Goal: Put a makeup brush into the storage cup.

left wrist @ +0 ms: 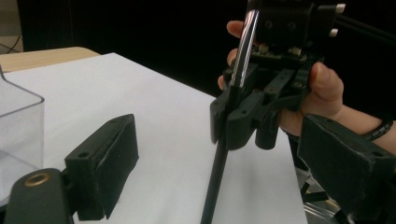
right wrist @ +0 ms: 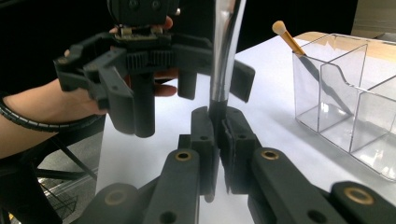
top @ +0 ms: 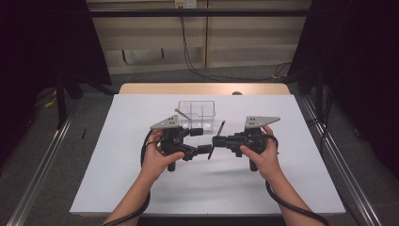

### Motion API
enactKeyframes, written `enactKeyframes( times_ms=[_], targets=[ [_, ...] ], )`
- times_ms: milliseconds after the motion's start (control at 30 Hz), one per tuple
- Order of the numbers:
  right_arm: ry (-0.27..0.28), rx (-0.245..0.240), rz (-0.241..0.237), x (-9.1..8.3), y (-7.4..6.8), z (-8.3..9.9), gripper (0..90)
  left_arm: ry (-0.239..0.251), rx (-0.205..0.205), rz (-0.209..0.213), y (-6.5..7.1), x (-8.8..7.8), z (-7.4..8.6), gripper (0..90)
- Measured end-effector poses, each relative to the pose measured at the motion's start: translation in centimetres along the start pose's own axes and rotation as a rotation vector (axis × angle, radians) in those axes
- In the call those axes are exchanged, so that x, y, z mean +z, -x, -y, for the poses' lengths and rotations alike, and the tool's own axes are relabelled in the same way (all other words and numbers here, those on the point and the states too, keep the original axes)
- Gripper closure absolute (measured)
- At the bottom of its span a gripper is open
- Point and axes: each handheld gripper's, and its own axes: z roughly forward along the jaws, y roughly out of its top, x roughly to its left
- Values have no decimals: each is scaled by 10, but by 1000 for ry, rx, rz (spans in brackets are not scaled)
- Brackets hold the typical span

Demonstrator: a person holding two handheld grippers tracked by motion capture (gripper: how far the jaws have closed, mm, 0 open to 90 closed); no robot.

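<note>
My right gripper (top: 215, 141) (right wrist: 217, 121) is shut on a slim black stick (top: 217, 139) (right wrist: 217, 108) with a shiny silver upper section (left wrist: 244, 46). The stick stands nearly upright, tilted slightly, above the white table (top: 141, 183). My left gripper (top: 201, 141) (left wrist: 224, 140) faces the right one, jaws wide open. The stick rises between its pads (left wrist: 109, 156) without touching either. Behind both grippers stands a clear divided box (top: 203, 109) (right wrist: 345, 107) with an orange-handled brush (top: 181, 113) (right wrist: 289, 37) leaning in its left compartment.
The white sheet covers a wooden table whose bare edge (top: 202, 88) shows at the back. Metal rails (top: 37, 174) run along both sides on the floor. Cables (top: 197, 66) hang behind the table. Black curtains flank it.
</note>
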Motion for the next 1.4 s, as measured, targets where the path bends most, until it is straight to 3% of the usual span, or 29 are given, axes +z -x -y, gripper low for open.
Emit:
enactKeyframes(
  times_ms=[267, 400, 733, 933, 1133, 1400],
  targets=[
    [-2, -15, 3, 0, -1, -1, 850, 4, 38, -17, 2, 6, -15, 96],
    [-4, -18, 0, 1, -2, -1, 850, -2, 48, -12, 1, 10, -20, 130],
    [-19, -34, 6, 3, -2, 0, 850, -13, 112, -8, 3, 18, -29, 341],
    [-27, -41, 10, 3, -3, 0, 850, -12, 104, 0, 1, 20, -29, 465],
    [-23, -41, 15, 3, -3, -1, 850, -36, 118, 17, 4, 21, -29, 655],
    [-30, -43, 20, 3, -2, -1, 849, -48, 126, 32, 6, 20, -28, 802]
  ],
)
